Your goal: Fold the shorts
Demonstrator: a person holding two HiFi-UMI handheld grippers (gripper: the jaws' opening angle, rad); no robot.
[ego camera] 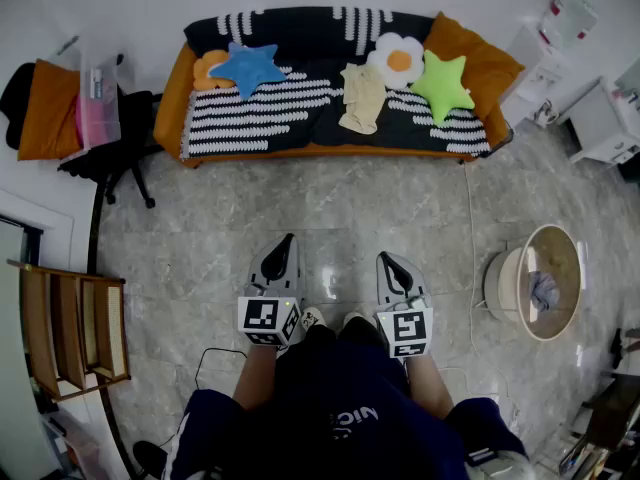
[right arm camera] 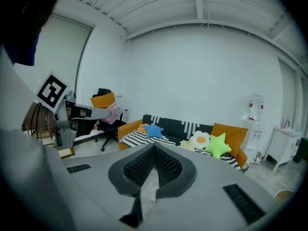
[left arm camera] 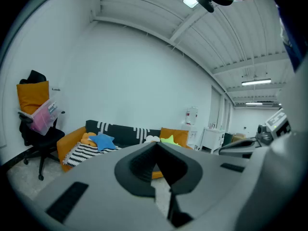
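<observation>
Pale cream shorts (ego camera: 361,98) lie crumpled on the seat of the orange sofa (ego camera: 178,88), between the blue star cushion (ego camera: 246,67) and the green star cushion (ego camera: 441,85). In the right gripper view the shorts (right arm camera: 186,145) show small beside the egg-shaped cushion (right arm camera: 199,140). Both grippers are held over the floor, well short of the sofa. My left gripper (ego camera: 284,241) is shut and holds nothing. My right gripper (ego camera: 390,262) is shut and empty too. The jaws meet at a point in each gripper view, left (left arm camera: 157,146) and right (right arm camera: 154,148).
A black office chair (ego camera: 110,153) with orange cloth and a pink bag stands left of the sofa. A wooden shelf (ego camera: 70,333) is at the near left. A round basket (ego camera: 540,281) with cloth inside sits on the floor at right. White cabinets (ego camera: 595,118) fill the far right corner.
</observation>
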